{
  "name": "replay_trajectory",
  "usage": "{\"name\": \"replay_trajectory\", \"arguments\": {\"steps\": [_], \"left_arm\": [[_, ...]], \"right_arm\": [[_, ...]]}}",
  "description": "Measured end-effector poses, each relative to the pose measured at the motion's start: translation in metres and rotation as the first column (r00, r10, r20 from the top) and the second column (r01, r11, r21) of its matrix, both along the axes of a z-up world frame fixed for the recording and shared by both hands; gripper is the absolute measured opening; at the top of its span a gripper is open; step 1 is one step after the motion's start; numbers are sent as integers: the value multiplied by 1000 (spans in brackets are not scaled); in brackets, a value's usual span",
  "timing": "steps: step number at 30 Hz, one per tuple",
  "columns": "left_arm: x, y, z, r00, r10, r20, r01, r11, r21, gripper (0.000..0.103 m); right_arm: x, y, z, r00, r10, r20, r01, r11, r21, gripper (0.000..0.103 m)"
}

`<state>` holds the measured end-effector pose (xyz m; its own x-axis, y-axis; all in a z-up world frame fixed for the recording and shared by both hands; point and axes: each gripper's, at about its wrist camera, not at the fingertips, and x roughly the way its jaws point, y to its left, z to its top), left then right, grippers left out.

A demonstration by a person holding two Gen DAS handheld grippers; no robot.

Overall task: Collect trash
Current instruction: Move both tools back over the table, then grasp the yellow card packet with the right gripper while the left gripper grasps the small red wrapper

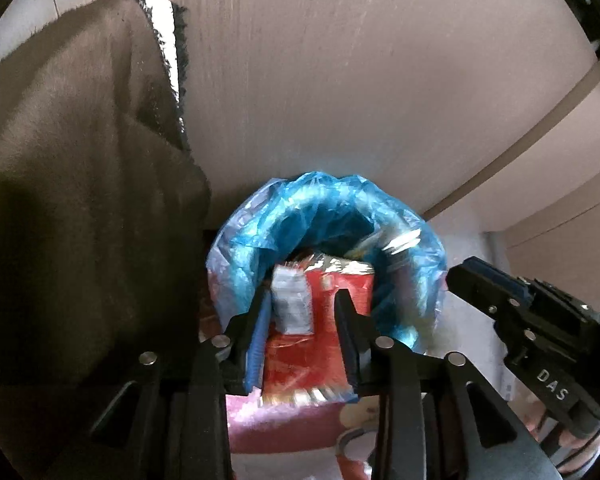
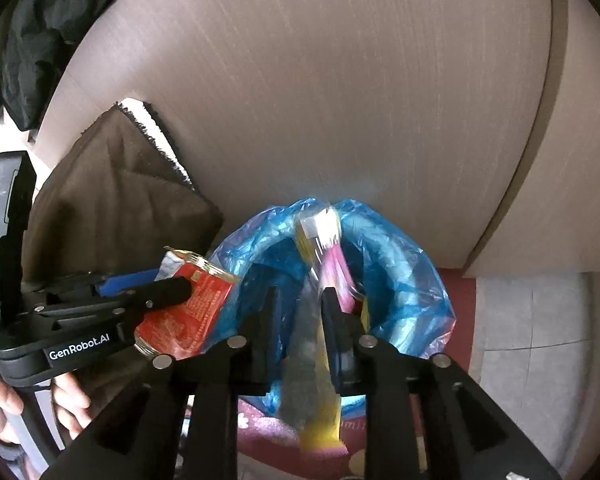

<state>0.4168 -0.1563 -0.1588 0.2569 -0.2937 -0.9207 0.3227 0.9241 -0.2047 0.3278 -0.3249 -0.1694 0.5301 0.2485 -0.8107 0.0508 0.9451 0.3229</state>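
A blue plastic trash bag [image 1: 404,292] stands open on the floor against a beige wall; it also shows in the right wrist view [image 2: 400,280]. My left gripper [image 1: 302,300] is shut on a red snack wrapper [image 1: 324,344] and holds it just above the bag's mouth. From the right wrist view the same left gripper [image 2: 182,288] and red wrapper [image 2: 188,316] are at the bag's left rim. My right gripper [image 2: 298,296] is shut on a yellow and pink wrapper [image 2: 320,360] over the bag's opening. The right gripper's side shows in the left wrist view [image 1: 456,276].
A brown fringed cloth [image 1: 80,200] hangs at the left, close beside the bag, also in the right wrist view [image 2: 112,200]. A dark red patterned mat [image 2: 268,436] lies under the bag. Grey floor [image 2: 540,340] at the right. Dark clothing [image 2: 40,32] hangs upper left.
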Motion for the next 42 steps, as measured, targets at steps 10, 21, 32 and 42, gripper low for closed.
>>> {"name": "replay_trajectory", "arguments": {"steps": [10, 21, 32, 42], "left_arm": [[-4, 7, 30, 1000, -17, 17, 18, 996, -93, 37], [-43, 106, 159, 968, 63, 243, -13, 979, -201, 37], [-97, 331, 178, 870, 356, 341, -347, 934, -90, 37], [-121, 426, 104, 863, 461, 207, -451, 888, -95, 37]], "right_arm": [[-4, -2, 9, 1000, -12, 6, 12, 998, -66, 21], [-19, 43, 80, 988, 81, 131, -61, 986, -153, 22], [-15, 230, 131, 873, 445, 201, -443, 895, -60, 28], [-13, 361, 93, 800, 596, 77, -600, 789, 129, 28]]}}
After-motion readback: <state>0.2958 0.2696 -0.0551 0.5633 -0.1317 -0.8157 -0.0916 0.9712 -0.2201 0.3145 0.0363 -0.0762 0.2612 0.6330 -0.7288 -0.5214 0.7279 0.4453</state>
